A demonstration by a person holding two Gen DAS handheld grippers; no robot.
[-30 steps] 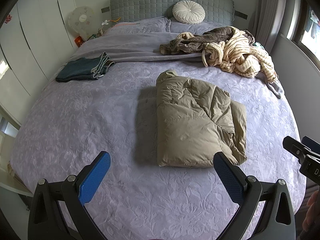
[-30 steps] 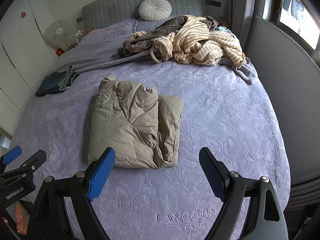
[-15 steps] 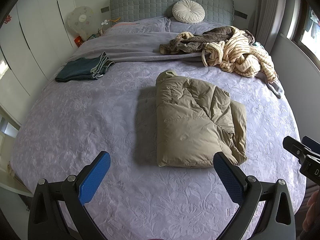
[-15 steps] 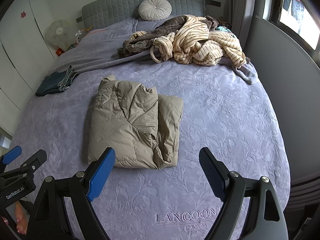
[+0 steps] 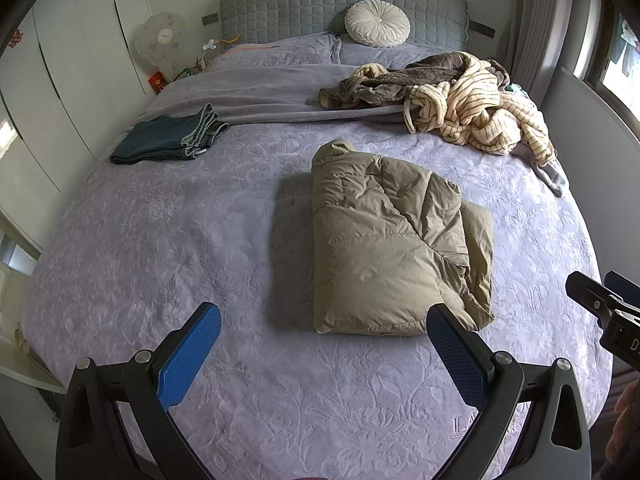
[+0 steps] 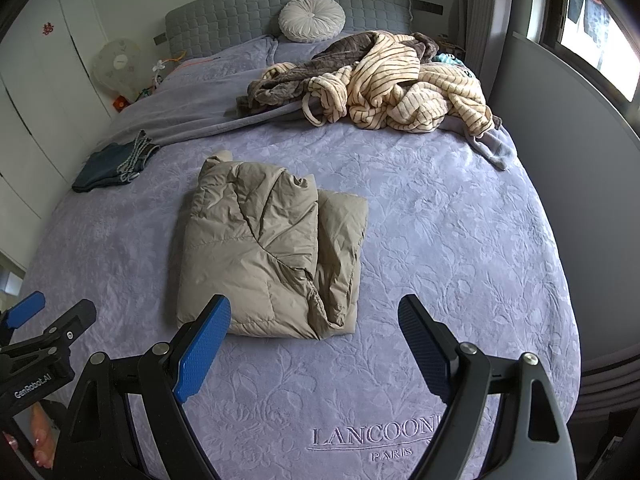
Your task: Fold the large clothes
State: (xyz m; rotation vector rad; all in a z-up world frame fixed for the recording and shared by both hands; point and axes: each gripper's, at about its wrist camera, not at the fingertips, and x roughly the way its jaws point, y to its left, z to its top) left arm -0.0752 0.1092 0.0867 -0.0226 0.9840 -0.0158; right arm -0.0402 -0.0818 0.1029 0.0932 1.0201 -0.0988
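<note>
With the jacket (image 5: 394,248) folded on the bed (image 5: 160,248) and both grippers (image 5: 320,346) (image 6: 316,338) released and empty, the next garment likely comes from the heap (image 6: 384,84).

Both wrist views, bed's foot, facing headboard (image 5: 340,12)

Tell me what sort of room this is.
A bedroom, almost certainly: a wide bed with a padded grey headboard and a round cushion, with built-in white wardrobe doors along one side.
</note>
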